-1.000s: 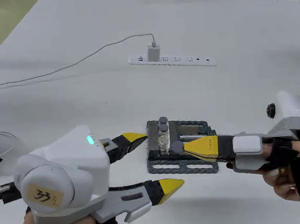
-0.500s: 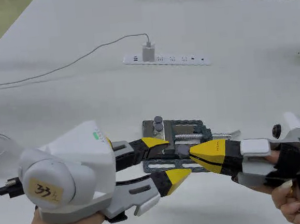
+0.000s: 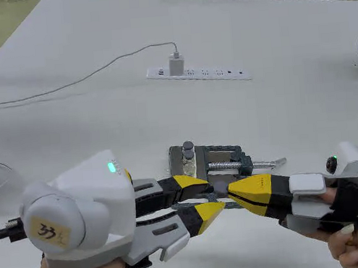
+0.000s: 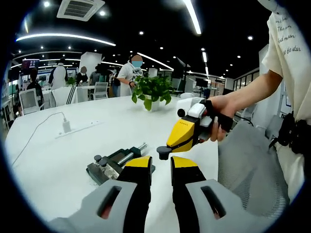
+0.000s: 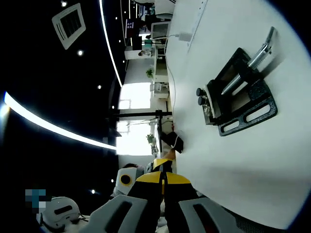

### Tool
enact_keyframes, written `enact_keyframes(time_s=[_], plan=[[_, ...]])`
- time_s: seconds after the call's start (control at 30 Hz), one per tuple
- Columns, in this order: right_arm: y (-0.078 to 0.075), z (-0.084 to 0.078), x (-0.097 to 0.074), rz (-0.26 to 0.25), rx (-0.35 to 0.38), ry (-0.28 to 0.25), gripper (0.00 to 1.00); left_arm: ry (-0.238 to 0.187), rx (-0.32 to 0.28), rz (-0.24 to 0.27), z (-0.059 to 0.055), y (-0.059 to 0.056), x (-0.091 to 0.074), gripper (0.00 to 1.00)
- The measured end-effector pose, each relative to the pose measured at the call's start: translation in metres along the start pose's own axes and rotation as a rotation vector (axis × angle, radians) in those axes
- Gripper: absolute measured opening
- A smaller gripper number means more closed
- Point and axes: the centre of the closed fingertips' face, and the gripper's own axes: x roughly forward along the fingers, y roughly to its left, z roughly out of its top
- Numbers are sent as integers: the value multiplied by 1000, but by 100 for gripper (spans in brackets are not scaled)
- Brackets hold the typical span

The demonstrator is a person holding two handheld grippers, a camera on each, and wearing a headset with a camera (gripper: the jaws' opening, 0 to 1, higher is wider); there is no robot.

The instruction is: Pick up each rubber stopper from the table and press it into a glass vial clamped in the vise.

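Head view: toward the bench's near edge, the right gripper pinches a dark rubber stopper just in front of the vise, which clamps two stoppered vials. The left gripper, jaws narrowly apart, holds nothing.

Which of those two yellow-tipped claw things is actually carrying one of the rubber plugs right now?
The right gripper: a dark rubber stopper is pinched at its tip. The fingers of the left gripper stand apart with nothing between them.
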Motion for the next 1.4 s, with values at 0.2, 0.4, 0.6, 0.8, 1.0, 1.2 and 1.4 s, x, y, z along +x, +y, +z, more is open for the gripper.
enact_keyframes(time_s=[0.2,0.4,0.6,0.8,1.0,1.2,1.4], plan=[[0,-2,0,-2,1,2,0,0,-5,-10,0,-2,0,10],[0,-5,1,3,8,5,0,-6,-22,-21,0,-4,0,8],[-1,-6,1,7,20,6,0,-13,-31,-29,1,-6,0,6],[1,-9,3,19,36,3,0,-17,-35,-34,2,-6,0,5],[0,-5,1,33,54,-6,0,-22,-22,-35,2,-7,-1,5],[-1,-4,2,41,59,-15,0,-16,-19,-34,2,-6,-1,5],[-3,-7,1,15,-50,-6,0,-2,-24,-41,-2,-6,1,5]])
